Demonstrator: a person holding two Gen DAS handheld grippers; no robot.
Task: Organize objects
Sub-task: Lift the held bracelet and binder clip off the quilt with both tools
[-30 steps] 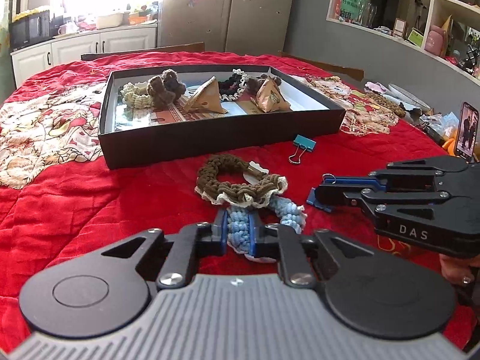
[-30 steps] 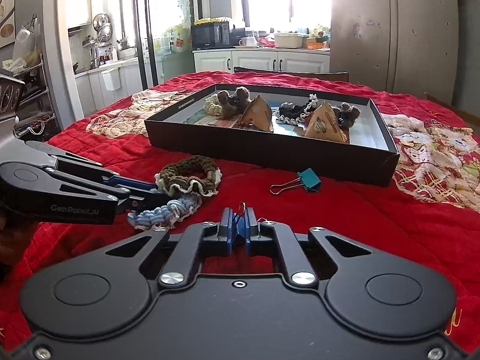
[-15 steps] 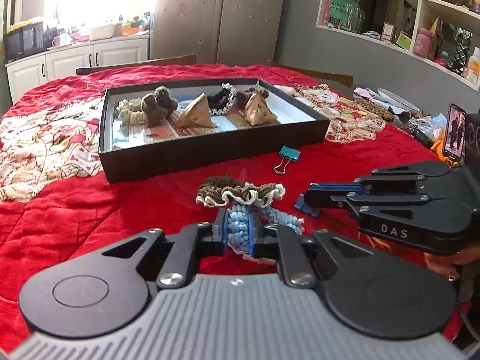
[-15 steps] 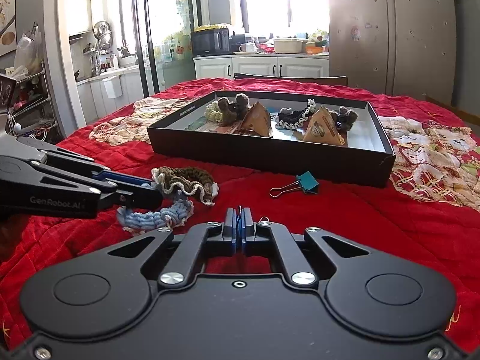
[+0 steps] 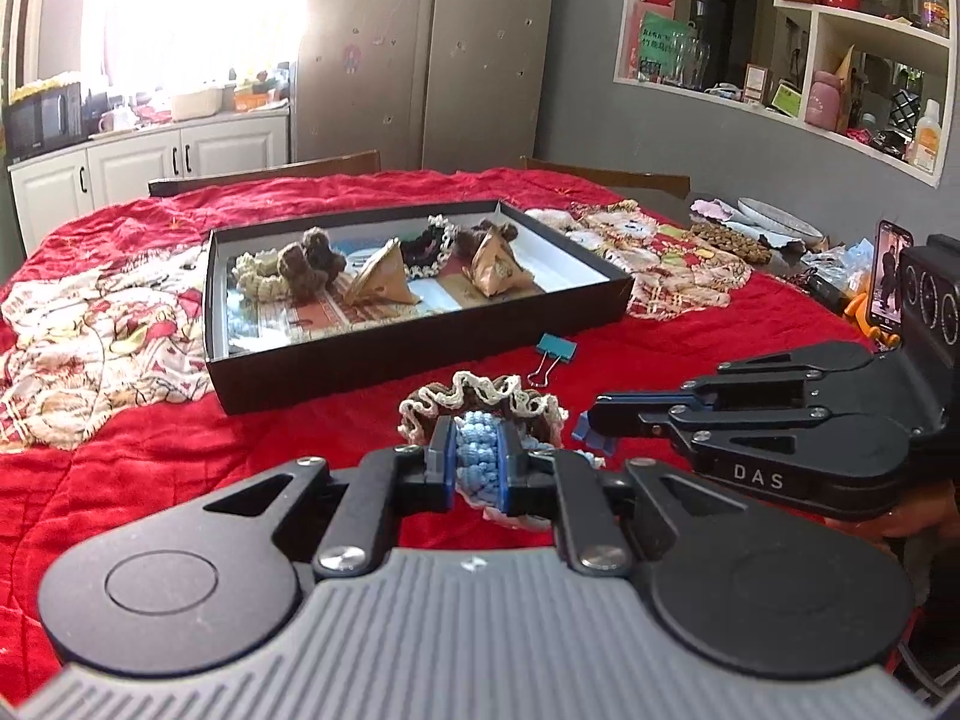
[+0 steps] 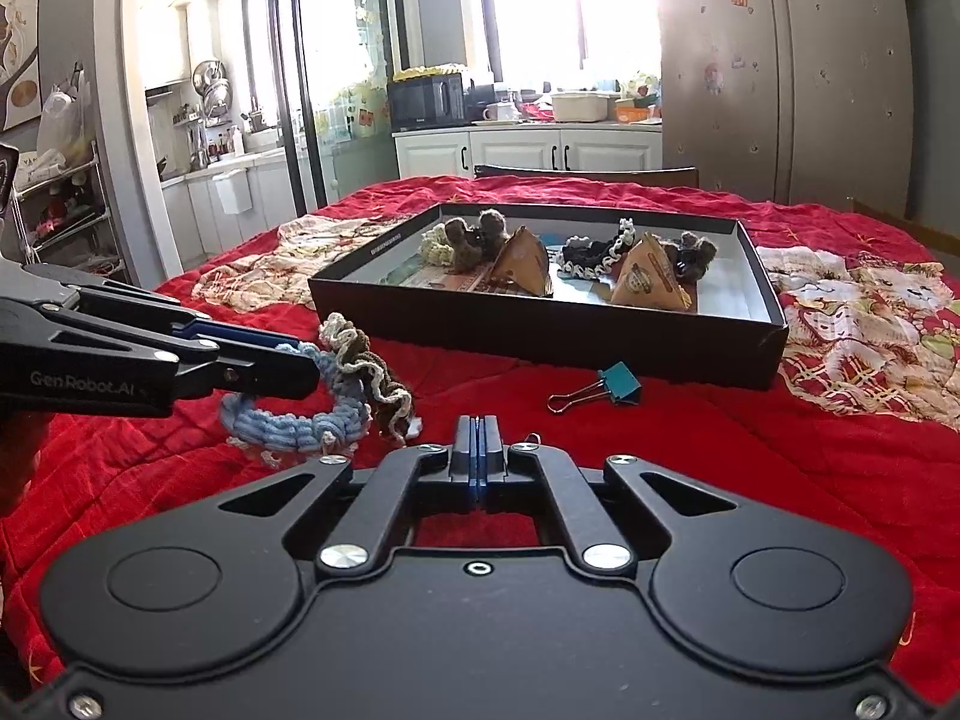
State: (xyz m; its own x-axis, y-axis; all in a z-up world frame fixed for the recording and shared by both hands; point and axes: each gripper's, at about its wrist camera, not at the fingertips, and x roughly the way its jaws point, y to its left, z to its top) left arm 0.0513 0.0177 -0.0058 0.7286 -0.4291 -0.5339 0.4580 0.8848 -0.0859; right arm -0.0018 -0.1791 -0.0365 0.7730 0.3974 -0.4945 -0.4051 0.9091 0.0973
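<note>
Left gripper [image 5: 477, 461] clamps the blue crochet scrunchie [image 5: 477, 456], black box [image 5: 420, 354] dead ahead; right gripper [image 6: 478, 450] pinched shut, empty.

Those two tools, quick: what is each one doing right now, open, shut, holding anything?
Left tool: shut on the blue scrunchie, brown scrunchie hanging along.
Right tool: shut, holding nothing.

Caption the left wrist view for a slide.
Left gripper clamps blue crocheted band; black tray beyond on red cloth.
</note>
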